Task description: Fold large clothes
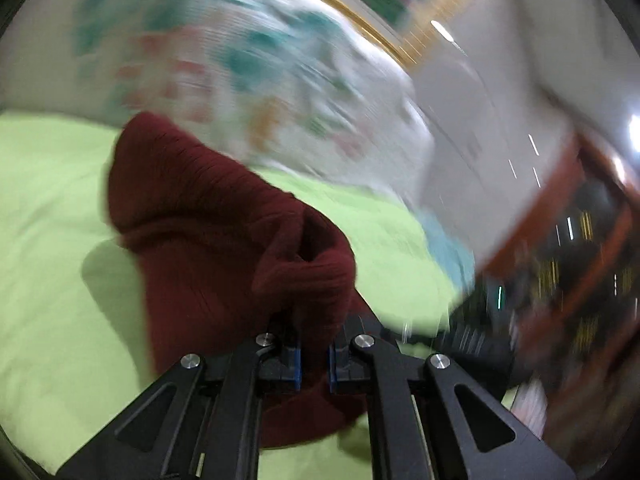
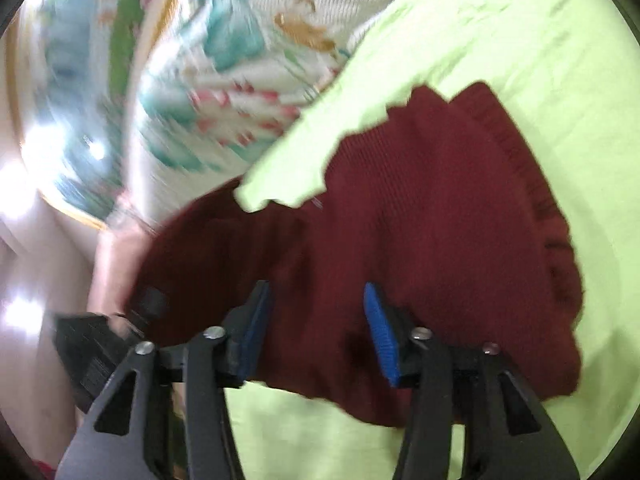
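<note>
Dark red knit sweater (image 2: 432, 216) lies on the green bed sheet (image 2: 540, 40), near the patterned pillow (image 2: 240, 48) at the sheet's far edge. Left tool (image 1: 314, 356) is clamped on a bunched fold of it. Right tool (image 2: 316, 328) stands apart over the cloth, gripping nothing. Advice: carry the pinched edge across evenly, keeping the layer taut.

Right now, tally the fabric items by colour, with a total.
Dark red ribbed knit garment: 1
Lime green bed sheet: 1
White quilted cover with teal and pink print: 1
Total: 3
</note>
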Tool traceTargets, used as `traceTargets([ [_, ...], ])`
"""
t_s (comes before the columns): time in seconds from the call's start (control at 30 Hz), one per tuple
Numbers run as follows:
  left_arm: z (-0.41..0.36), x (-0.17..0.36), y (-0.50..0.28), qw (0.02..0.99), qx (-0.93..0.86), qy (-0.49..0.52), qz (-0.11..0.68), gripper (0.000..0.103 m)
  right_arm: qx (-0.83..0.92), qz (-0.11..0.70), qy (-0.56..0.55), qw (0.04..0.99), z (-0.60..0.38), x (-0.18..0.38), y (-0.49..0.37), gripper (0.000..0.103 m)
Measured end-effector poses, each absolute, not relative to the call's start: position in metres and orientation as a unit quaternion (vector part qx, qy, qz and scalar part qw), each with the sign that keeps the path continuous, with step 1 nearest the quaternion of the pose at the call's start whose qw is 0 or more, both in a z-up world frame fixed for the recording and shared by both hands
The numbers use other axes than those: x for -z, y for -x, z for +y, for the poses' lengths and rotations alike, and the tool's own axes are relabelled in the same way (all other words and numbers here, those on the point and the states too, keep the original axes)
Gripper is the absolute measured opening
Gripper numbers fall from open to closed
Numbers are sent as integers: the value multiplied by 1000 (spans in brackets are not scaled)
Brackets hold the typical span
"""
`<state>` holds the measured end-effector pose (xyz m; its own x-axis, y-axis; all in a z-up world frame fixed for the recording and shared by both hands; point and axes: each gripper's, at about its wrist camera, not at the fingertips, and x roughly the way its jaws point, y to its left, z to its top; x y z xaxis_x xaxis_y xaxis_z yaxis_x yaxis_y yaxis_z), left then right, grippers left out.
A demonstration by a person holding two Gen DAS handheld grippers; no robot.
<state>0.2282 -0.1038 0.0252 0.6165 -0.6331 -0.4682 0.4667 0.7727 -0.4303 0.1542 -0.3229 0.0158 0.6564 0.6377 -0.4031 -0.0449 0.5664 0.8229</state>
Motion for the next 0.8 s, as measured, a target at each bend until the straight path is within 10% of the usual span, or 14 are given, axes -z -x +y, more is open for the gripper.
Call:
traceTargets([
  [0.1,-148,12,-236,868,333,100,355,6,-226,349,-448,792,-346,-17,-155,72],
  [0.6,-145,19,-237,862,344,119,353,6,-222,457,-343,790,-294,-17,-239,73],
  [0.63,-146,22,-238,861,343,117,358,6,-211,465,-340,790,-292,-13,-248,64],
  [0.7,-147,26,-238,859,340,110,365,6,-196,467,-324,799,-288,-9,-266,15],
  [0.8,-153,19,-234,860,346,100,363,6,-221,428,-324,814,-293,-29,-265,13],
])
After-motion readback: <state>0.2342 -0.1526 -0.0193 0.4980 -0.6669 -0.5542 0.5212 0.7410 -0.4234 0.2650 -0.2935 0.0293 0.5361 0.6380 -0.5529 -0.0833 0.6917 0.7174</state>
